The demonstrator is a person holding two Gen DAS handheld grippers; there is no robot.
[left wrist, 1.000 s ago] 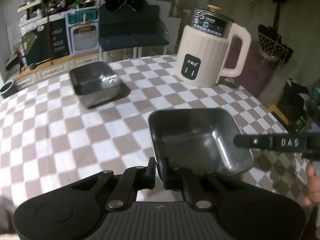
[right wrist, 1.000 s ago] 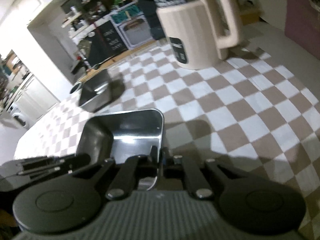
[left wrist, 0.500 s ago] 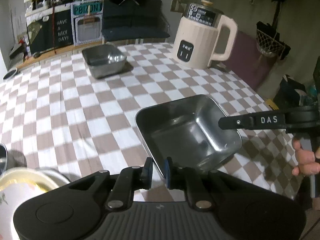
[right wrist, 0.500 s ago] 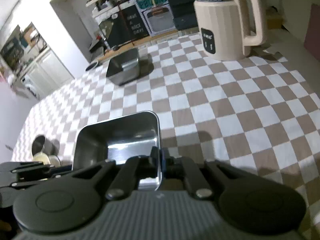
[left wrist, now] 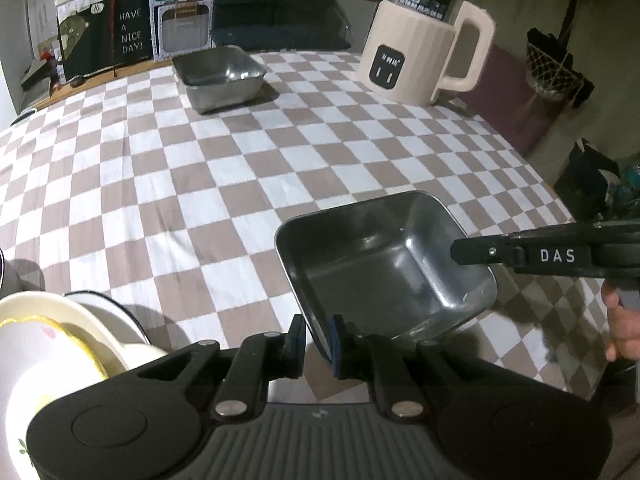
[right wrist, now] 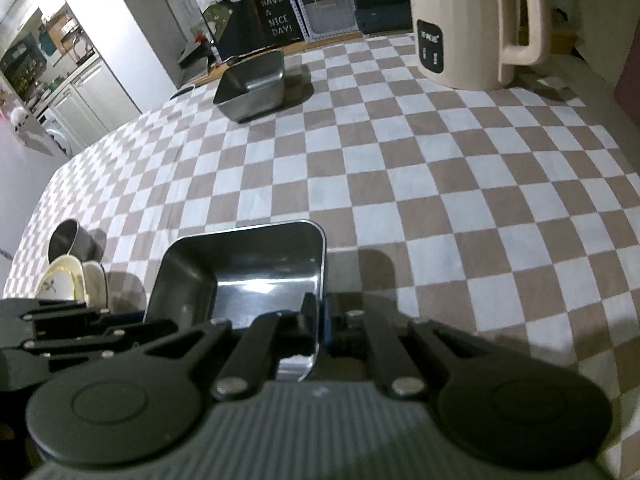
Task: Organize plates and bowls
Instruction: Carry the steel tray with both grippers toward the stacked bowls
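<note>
Both tongs, left (left wrist: 316, 340) and right (right wrist: 318, 320), pinch opposite rims of the steel tray (left wrist: 384, 276) above the near desk (left wrist: 200, 184), so keeping it level should help it reach the far tray (left wrist: 220, 76).

Two square steel pans, the near pan (left wrist: 384, 268) and the far pan (left wrist: 218, 74); one cream electric kettle (left wrist: 424, 40); one small round metal cup (right wrist: 66, 236). At the near left, stacked crockery: one white floral dish (right wrist: 54, 280) and one white bowl with a dark rim (right wrist: 96, 280), any more beneath too hidden to count; two black grippers, left gripper (left wrist: 317, 338) and right gripper (right wrist: 319, 322); one checked tablecloth (left wrist: 200, 184).
</note>
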